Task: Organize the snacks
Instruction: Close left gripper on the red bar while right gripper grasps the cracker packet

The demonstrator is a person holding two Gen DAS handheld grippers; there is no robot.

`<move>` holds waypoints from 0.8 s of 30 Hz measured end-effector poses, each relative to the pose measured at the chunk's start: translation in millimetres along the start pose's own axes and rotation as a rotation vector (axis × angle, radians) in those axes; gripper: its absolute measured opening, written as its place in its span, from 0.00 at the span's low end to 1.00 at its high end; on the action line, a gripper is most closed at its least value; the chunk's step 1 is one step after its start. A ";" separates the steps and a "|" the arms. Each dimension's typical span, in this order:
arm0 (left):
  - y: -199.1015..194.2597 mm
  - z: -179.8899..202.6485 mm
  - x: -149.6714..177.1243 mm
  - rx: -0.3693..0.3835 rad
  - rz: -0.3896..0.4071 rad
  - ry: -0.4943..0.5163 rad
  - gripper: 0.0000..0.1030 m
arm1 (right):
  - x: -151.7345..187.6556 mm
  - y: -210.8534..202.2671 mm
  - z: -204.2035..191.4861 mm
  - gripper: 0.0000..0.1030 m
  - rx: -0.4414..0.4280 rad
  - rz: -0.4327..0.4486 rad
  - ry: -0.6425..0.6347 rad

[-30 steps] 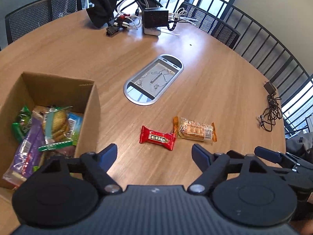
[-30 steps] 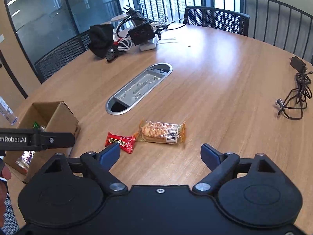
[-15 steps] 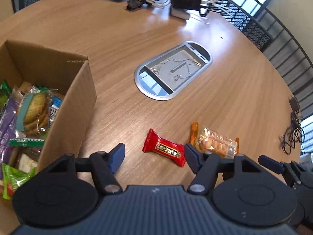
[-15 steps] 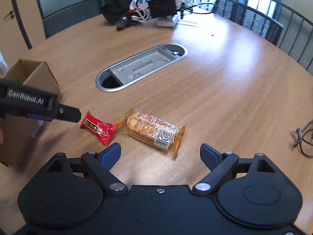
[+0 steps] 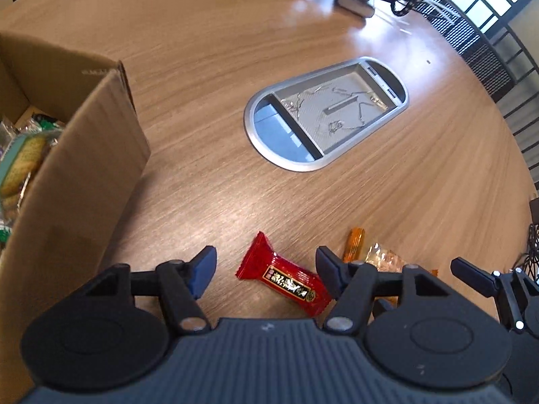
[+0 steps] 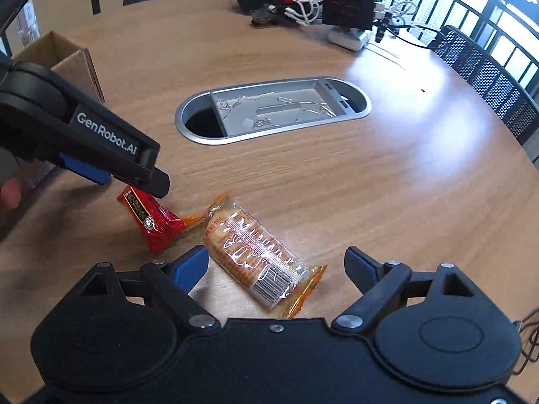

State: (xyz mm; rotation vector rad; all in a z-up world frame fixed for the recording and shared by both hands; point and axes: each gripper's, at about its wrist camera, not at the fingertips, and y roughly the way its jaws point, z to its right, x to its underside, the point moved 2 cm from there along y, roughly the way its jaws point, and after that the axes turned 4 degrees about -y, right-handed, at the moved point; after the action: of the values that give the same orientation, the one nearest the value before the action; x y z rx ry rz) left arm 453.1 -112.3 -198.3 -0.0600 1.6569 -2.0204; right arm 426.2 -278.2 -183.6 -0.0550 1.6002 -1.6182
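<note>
The left gripper (image 5: 266, 269), jaws spread and just narrowed, straddles the red candy bar (image 5: 284, 279) without touching it; the right gripper (image 6: 274, 266) gapes over the cracker packet (image 6: 251, 252). Both snacks lie touching on the table (image 5: 387, 185) (beside the cardboard box (image 5: 77, 168)), so closing on one could drag the other, or the grippers could collide.

Setting: an office meeting room. Evidence: a large round wood-grain conference table (image 6: 387, 181) with an oval metal cable and power well (image 6: 273, 109) recessed at its centre. Black mesh-back office chairs (image 6: 488, 77) stand around the rim, from 12 to 2 o'clock in the right wrist view. At 12 o'clock on the table sits a black electronic unit (image 6: 347, 8) with white cables (image 6: 303, 8). Large railed windows (image 6: 505, 6) fill the 1 o'clock corner
</note>
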 end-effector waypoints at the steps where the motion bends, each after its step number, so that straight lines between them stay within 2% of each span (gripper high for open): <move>1: 0.6 0.7 0.0 -0.008 -0.002 0.006 0.63 | -0.2 2.8 -0.3 0.84 -0.001 -0.004 -0.003; 4: 0.1 0.4 2.0 -0.019 -0.013 0.012 0.62 | -0.4 11.5 0.5 0.82 0.004 -0.010 0.004; 7: -1.7 -2.2 5.8 -0.026 -0.037 0.010 0.61 | -0.6 16.7 1.2 0.74 0.007 -0.011 0.022; 9: -3.1 -4.6 8.2 -0.024 -0.047 0.004 0.59 | -0.5 19.7 1.1 0.73 0.002 -0.016 0.030; 12: -4.6 -6.5 10.8 -0.023 -0.053 0.013 0.52 | 0.3 22.6 2.9 0.72 -0.007 -0.016 0.049; 14: -6.3 -8.7 12.9 -0.015 -0.070 0.011 0.42 | 1.0 22.2 5.3 0.64 -0.023 -0.025 0.085; 15: -7.1 -9.8 14.4 -0.011 -0.081 0.012 0.40 | 1.8 20.4 4.7 0.56 -0.030 -0.028 0.096; 17: -8.4 -12.7 17.6 0.002 -0.087 0.012 0.35 | 4.4 16.9 1.7 0.49 -0.033 -0.036 0.108; 19: -9.4 -14.6 19.6 0.002 -0.073 0.022 0.29 | 7.2 12.9 -2.8 0.36 -0.037 -0.041 0.117; 20: -9.5 -15.2 19.9 0.004 -0.069 0.025 0.25 | 9.0 10.6 -5.7 0.35 -0.040 -0.044 0.121; 24: -8.3 -14.0 19.0 0.015 -0.068 0.045 0.19 | 16.0 3.1 -14.1 0.35 -0.032 -0.059 0.156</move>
State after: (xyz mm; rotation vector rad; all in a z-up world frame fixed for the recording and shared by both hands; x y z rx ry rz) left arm 428.8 -106.6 -199.6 -0.0675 1.6886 -2.0987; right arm 409.5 -275.4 -196.8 0.0070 1.7581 -1.6765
